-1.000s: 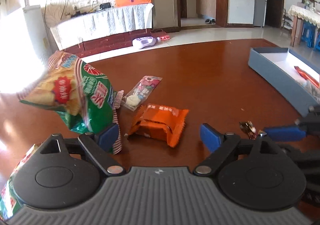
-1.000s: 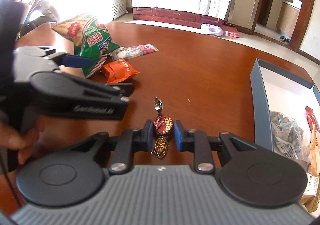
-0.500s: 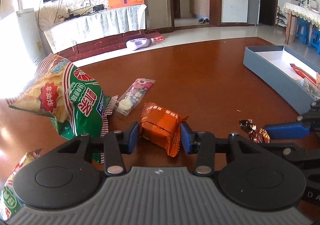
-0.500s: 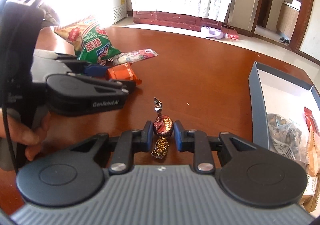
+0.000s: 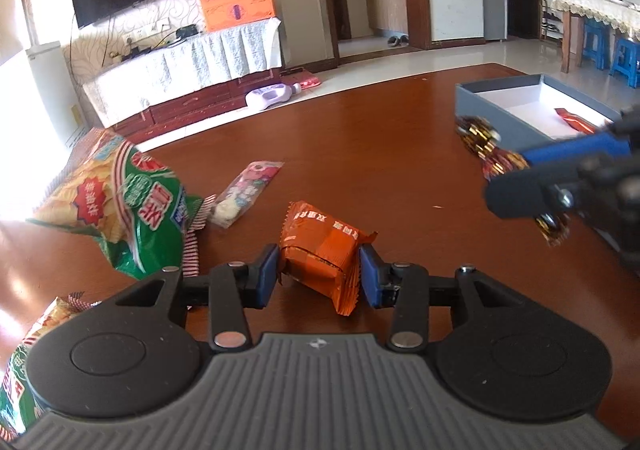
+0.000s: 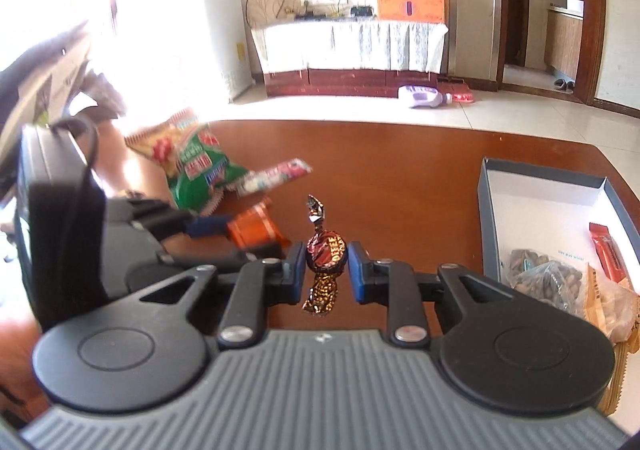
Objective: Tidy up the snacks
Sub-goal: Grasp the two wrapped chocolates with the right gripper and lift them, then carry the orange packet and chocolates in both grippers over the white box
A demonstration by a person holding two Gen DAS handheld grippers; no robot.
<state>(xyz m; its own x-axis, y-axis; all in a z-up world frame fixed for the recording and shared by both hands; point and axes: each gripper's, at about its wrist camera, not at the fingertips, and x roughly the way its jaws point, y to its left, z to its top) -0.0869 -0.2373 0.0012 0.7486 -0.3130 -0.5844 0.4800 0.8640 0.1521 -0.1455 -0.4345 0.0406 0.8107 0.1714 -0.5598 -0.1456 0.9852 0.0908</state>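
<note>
From the camera on my left gripper (image 5: pixel 319 274), I see its two blue pads pressed against either side of a small orange foil snack packet (image 5: pixel 320 250), so I am gripping that packet just above the glossy reddish-brown wooden table (image 5: pixel 380 153). To the left lies a big green, red and yellow crisp bag (image 5: pixel 128 205), and just beside it a clear plastic sweet packet with pink print (image 5: pixel 248 189), both on the table. At the far right edge sits a grey-blue open cardboard box with a white inside (image 5: pixel 496 101), a red wrapper lying in it. In front of that box my right gripper (image 5: pixel 532 177) comes in from the right, blurred, with a dark red and gold wrapped toffee (image 5: pixel 484 145) sticking out between its blue fingers (image 5: pixel 576 145).

From the camera on my right gripper (image 6: pixel 327 270), the jaws are clenched on the toffee (image 6: pixel 326 250), which hangs upright between the pads, one twisted end above and one below, lifted clear of the table (image 6: pixel 400 177). The box (image 6: pixel 490 209) is to the right, holding a bag of brown nuts (image 6: pixel 548 278), a red bar (image 6: pixel 606 250) and a tan packet (image 6: pixel 612 310). On the left my left gripper (image 6: pixel 256 228) holds the orange packet (image 6: pixel 252 228), with the crisp bag (image 6: pixel 192 165) and the pink-printed sweet packet (image 6: pixel 276 173) behind it.
</note>
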